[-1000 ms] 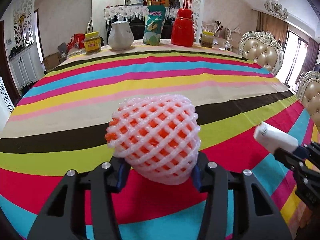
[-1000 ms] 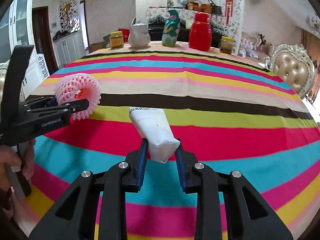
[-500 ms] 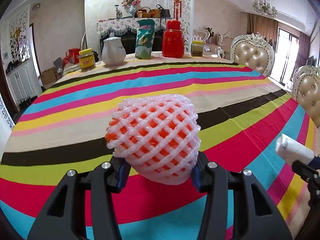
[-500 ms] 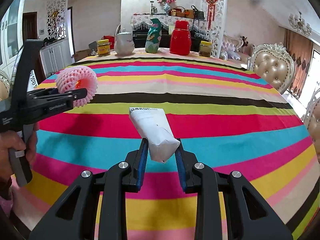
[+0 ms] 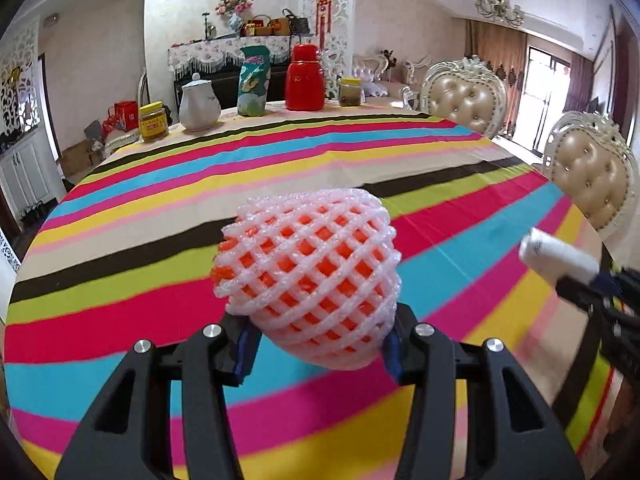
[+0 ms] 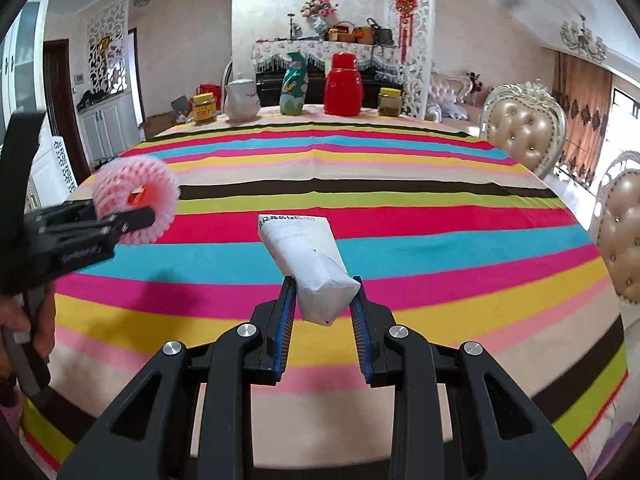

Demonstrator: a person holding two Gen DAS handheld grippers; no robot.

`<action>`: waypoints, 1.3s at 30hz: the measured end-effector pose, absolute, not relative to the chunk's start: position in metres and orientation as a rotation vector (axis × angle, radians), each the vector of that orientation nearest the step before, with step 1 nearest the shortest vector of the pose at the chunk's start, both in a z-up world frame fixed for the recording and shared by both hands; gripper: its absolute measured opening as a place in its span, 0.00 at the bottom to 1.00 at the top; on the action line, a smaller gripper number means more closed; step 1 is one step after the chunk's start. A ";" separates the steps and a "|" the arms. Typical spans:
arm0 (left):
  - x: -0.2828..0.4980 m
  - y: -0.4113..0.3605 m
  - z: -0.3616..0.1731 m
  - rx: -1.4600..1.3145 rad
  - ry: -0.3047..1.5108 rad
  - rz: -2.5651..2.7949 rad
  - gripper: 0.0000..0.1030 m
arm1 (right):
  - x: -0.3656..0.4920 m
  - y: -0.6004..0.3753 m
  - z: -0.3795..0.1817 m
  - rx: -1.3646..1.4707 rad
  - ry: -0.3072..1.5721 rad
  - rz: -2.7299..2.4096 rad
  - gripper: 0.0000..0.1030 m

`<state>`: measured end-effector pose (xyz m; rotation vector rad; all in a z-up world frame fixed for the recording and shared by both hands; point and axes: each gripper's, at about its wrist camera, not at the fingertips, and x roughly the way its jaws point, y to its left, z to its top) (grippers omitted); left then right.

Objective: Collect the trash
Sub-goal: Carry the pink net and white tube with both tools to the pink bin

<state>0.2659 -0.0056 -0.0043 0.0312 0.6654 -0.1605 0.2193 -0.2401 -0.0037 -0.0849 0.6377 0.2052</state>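
White foam net point(image 5: 308, 280) sits clamped in left gripper point(image 5: 320, 346).

A home dining room is showing: striped tablecloth point(image 6: 360, 196), tufted chairs point(image 6: 524, 128), chandelier point(image 5: 500, 8), far sideboard point(image 6: 320, 50).

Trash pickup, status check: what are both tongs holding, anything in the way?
Left tongs shut on foam fruit net. Right tongs shut on white packet. Both lifted above the striped table. No bin in view; nothing blocking.
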 end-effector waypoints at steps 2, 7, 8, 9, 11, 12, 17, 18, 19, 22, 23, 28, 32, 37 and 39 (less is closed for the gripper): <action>0.248 -0.012 -0.007 0.036 0.662 -0.187 0.47 | 0.207 -0.247 -0.003 -0.083 0.629 0.199 0.26; 0.207 -0.034 -0.007 0.052 0.641 -0.238 0.47 | 0.173 -0.265 0.000 -0.084 0.599 0.177 0.26; 0.200 -0.039 -0.006 0.058 0.635 -0.246 0.47 | 0.166 -0.269 0.001 -0.085 0.592 0.172 0.26; 0.193 -0.044 -0.005 0.065 0.629 -0.252 0.47 | 0.158 -0.273 0.002 -0.085 0.584 0.166 0.26; 0.176 -0.058 -0.003 0.081 0.612 -0.273 0.47 | 0.144 -0.281 0.005 -0.086 0.567 0.154 0.26; 0.167 -0.064 -0.002 0.085 0.604 -0.285 0.47 | 0.137 -0.285 0.005 -0.085 0.561 0.149 0.26; 0.132 -0.094 0.002 0.093 0.570 -0.334 0.48 | 0.101 -0.302 0.003 -0.083 0.532 0.121 0.27; 0.125 -0.101 0.003 0.101 0.559 -0.342 0.48 | 0.093 -0.306 0.001 -0.084 0.524 0.111 0.27; 0.120 -0.107 0.003 0.108 0.551 -0.350 0.48 | 0.088 -0.309 0.000 -0.085 0.520 0.104 0.27; 0.105 -0.122 0.003 0.124 0.534 -0.369 0.48 | 0.069 -0.320 -0.005 -0.083 0.504 0.071 0.27; 0.102 -0.127 0.002 0.127 0.534 -0.377 0.48 | 0.065 -0.323 -0.006 -0.084 0.498 0.059 0.27; 0.092 -0.151 -0.005 0.147 0.544 -0.426 0.48 | 0.042 -0.341 -0.012 -0.079 0.495 0.022 0.27; 0.084 -0.171 -0.008 0.165 0.549 -0.468 0.48 | 0.025 -0.358 -0.014 -0.069 0.489 -0.009 0.27; 0.079 -0.194 -0.006 0.182 0.553 -0.515 0.48 | 0.008 -0.383 -0.014 -0.044 0.489 -0.055 0.27; 0.077 -0.205 -0.006 0.199 0.551 -0.536 0.48 | 0.002 -0.394 -0.014 -0.036 0.489 -0.075 0.27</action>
